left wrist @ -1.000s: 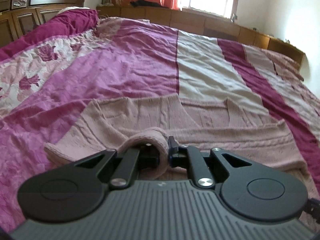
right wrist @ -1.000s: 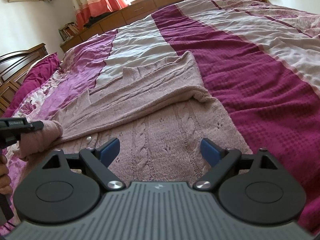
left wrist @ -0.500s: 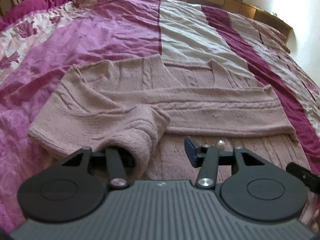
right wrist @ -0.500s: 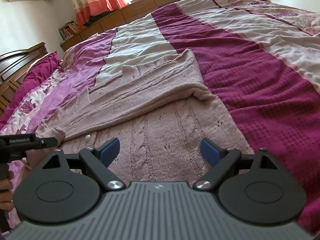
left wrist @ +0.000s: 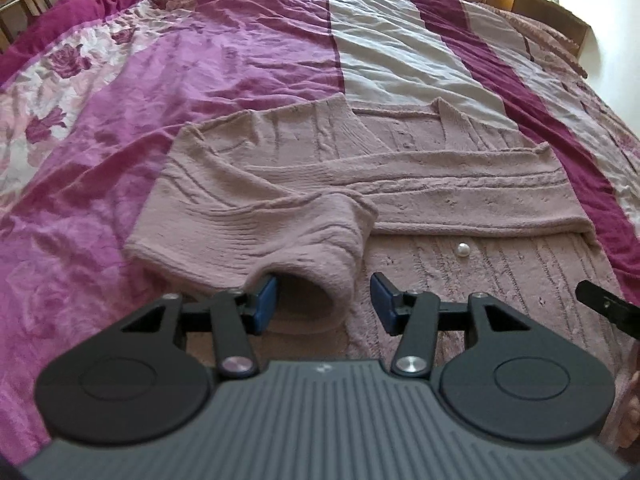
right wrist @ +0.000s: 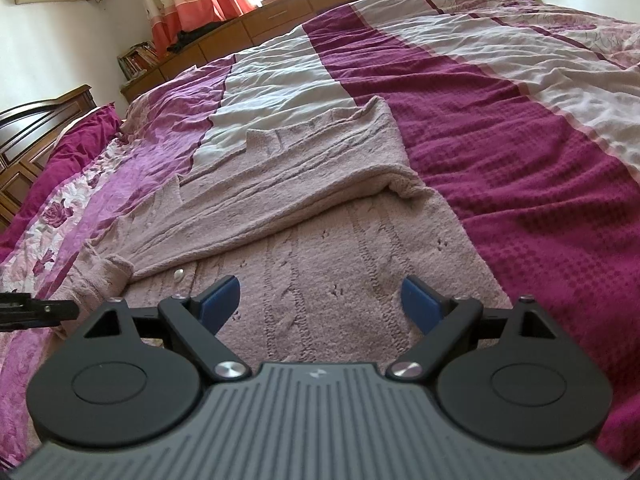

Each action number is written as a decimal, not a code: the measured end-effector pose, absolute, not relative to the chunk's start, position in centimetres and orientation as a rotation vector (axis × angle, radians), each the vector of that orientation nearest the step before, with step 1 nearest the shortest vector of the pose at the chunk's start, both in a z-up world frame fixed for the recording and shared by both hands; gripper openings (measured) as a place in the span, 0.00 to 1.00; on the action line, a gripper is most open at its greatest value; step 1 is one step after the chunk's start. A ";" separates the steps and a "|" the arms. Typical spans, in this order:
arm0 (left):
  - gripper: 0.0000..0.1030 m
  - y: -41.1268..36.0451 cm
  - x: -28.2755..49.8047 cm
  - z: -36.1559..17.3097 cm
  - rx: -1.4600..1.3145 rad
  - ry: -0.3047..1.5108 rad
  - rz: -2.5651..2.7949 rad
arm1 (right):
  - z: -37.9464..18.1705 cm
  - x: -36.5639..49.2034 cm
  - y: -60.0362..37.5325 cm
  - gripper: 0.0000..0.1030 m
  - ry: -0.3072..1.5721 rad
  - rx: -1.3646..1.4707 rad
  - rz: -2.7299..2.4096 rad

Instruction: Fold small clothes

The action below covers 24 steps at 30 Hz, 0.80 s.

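In the left wrist view, the left gripper (left wrist: 323, 304) sits at lower centre with its jaws spread; the pink sleeve cuff (left wrist: 320, 240) droops over the left pad, lies between them and is not pinched, so the sleeve fold looks just laid down. The knit cardigan (left wrist: 400, 184) lies flat across the middle of the frame on the striped bedspread (left wrist: 240, 60), both sleeves crossed over its chest, a pearl button (left wrist: 463, 249) to the right. In the right wrist view, the right gripper (right wrist: 320, 300) hovers at lower centre over the hem, jaws wide apart and empty. The next move probably calls for both grippers to pinch the hem corners and carry them toward the collar.
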<state>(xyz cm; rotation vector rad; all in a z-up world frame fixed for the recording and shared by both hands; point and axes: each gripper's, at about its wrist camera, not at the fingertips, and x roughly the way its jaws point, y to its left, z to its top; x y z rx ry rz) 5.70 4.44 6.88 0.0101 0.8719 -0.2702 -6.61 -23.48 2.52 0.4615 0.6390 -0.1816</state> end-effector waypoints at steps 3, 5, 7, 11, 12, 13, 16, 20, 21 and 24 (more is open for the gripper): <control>0.51 5.4 5.2 7.3 -0.003 0.865 -0.259 | 2.6 -6.6 -23.4 0.89 0.643 0.472 -0.173; 0.51 6.0 4.9 7.4 0.001 0.859 -0.241 | 2.8 -6.5 -23.3 0.89 0.646 0.481 -0.165; 0.51 6.6 4.6 7.6 0.007 0.854 -0.222 | 3.0 -6.4 -23.1 0.89 0.649 0.492 -0.151; 0.51 8.1 4.3 7.7 0.033 0.847 -0.165 | 3.8 -5.7 -22.6 0.89 0.660 0.510 -0.111; 0.51 8.4 4.2 7.7 0.042 0.845 -0.146 | 4.0 -5.4 -22.3 0.89 0.665 0.517 -0.098; 0.51 8.8 4.2 7.6 0.053 0.841 -0.123 | 4.2 -5.0 -22.2 0.89 0.668 0.523 -0.086; 0.51 10.0 4.3 7.2 0.058 0.841 -0.078 | 4.9 -4.0 -21.3 0.89 0.688 0.557 -0.026; 0.51 11.5 4.3 6.3 0.014 0.861 -0.050 | 5.4 -1.9 -19.2 0.89 0.750 0.596 0.074; 0.51 11.9 4.3 6.1 0.006 0.866 -0.042 | 5.5 -1.3 -18.5 0.89 0.770 0.604 0.096; 0.51 12.6 4.1 5.5 -0.009 0.873 -0.031 | 5.8 0.4 -16.5 0.89 0.809 0.604 0.154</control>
